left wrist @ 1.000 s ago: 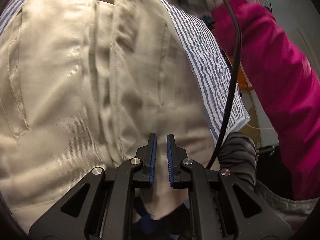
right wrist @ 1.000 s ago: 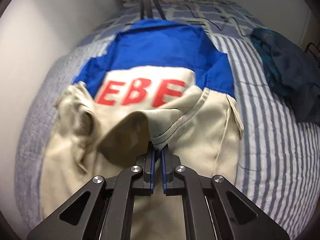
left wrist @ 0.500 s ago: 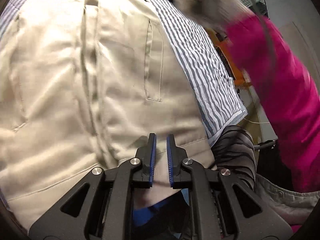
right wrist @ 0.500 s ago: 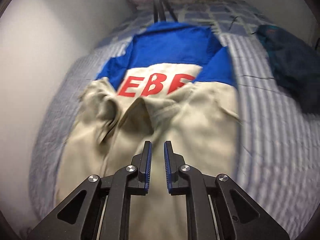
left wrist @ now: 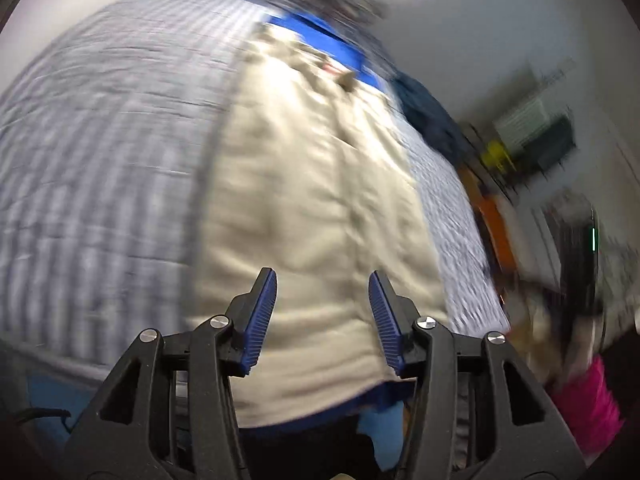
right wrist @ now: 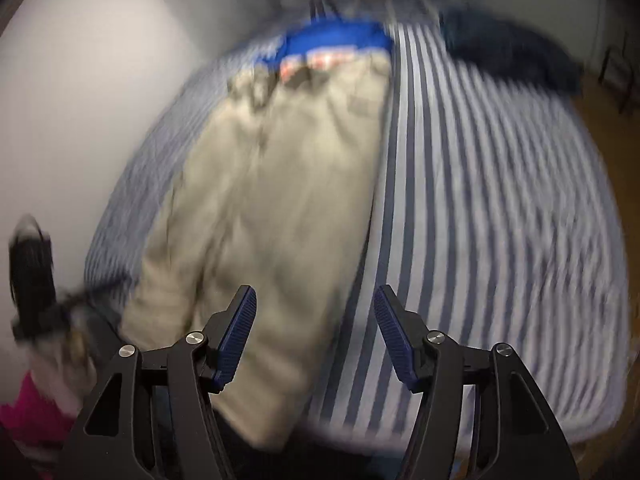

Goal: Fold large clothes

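Note:
A large beige garment (left wrist: 316, 216) with a blue lining lies folded lengthwise on the striped bed; both views are blurred. In the right wrist view the beige garment (right wrist: 272, 200) runs away from me, blue and red print at its far end. My left gripper (left wrist: 322, 276) hangs above the garment's near hem, jaws opening, nothing between them. My right gripper (right wrist: 316, 294) hovers over the garment's near right edge, jaws opening, also with nothing held. The left gripper's body (right wrist: 30, 276) shows blurred at the far left of the right wrist view.
The blue-and-white striped bedcover (right wrist: 500, 208) spreads to the right, also grey-striped (left wrist: 100, 152) on the left. A dark blue garment (right wrist: 508, 52) lies at the far right of the bed. A pink sleeve (left wrist: 592, 404) sits low right. A wall (right wrist: 92, 80) runs along the bed's left side.
Both grippers let go of the beige garment and pulled back toward the bed's near end, their jaws spreading apart. The garment now lies flat and looks farther away.

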The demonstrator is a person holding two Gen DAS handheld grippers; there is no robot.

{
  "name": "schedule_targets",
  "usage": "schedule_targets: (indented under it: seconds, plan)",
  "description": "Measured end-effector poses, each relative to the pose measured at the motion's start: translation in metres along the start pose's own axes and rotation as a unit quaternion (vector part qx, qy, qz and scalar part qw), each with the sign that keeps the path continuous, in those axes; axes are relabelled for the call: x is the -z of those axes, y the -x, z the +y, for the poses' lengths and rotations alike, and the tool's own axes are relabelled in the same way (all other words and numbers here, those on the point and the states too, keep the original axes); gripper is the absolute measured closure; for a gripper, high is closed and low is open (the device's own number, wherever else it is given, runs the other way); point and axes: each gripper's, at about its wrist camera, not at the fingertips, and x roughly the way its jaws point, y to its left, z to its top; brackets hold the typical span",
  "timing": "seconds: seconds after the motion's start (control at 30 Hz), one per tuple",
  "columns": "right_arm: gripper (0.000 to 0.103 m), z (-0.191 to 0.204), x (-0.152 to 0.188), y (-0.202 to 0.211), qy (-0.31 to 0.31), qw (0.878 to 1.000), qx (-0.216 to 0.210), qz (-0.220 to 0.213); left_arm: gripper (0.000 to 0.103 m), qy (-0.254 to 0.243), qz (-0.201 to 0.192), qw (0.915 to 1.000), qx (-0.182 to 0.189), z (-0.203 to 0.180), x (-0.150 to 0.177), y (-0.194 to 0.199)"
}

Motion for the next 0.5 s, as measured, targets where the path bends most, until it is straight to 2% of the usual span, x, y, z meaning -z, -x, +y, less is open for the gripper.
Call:
schedule_targets:
  seconds: [0.03, 0.1, 0.23, 0.3, 0.37, 0.4, 0.43, 0.47, 0.5]
  plan:
    - [0.042, 0.000, 0.012, -0.010, -0.007, 1.000, -0.006, 0.015, 0.045, 0.016, -0.005, 0.9998, -0.011, 0.012, 0.000, 0.002]
    - [0.042, -0.001, 0.028, -0.024, -0.019, 0.999, -0.019, 0.037, 0.045, 0.050, 0.011, 0.9985, -0.018, 0.034, 0.003, -0.002]
    - [0.042, 0.003, 0.049, -0.052, -0.026, 0.994, -0.064, 0.083, 0.045, 0.101, 0.070, 0.9924, 0.007, 0.058, 0.017, -0.022]
    - [0.042, 0.004, 0.054, -0.062, -0.028, 0.993, -0.062, 0.091, 0.045, 0.105, 0.084, 0.9909, 0.011, 0.060, 0.023, -0.029]
    - [0.066, 0.002, 0.061, -0.067, -0.037, 0.991, -0.084, 0.099, 0.045, 0.084, 0.084, 0.9928, 0.009, 0.054, 0.025, -0.030]
    - [0.068, 0.000, 0.061, -0.068, -0.042, 0.990, -0.089, 0.098, 0.058, 0.074, 0.086, 0.9935, 0.008, 0.050, 0.026, -0.030]
    - [0.080, -0.001, 0.060, -0.065, -0.043, 0.990, -0.091, 0.094, 0.071, 0.060, 0.085, 0.9945, -0.009, 0.045, 0.026, -0.032]
    - [0.087, -0.002, 0.060, -0.060, -0.043, 0.991, -0.091, 0.091, 0.074, 0.050, 0.082, 0.9952, -0.022, 0.042, 0.026, -0.030]
    - [0.088, -0.004, 0.059, -0.050, -0.045, 0.990, -0.099, 0.085, 0.078, 0.047, 0.077, 0.9956, -0.022, 0.040, 0.027, -0.027]
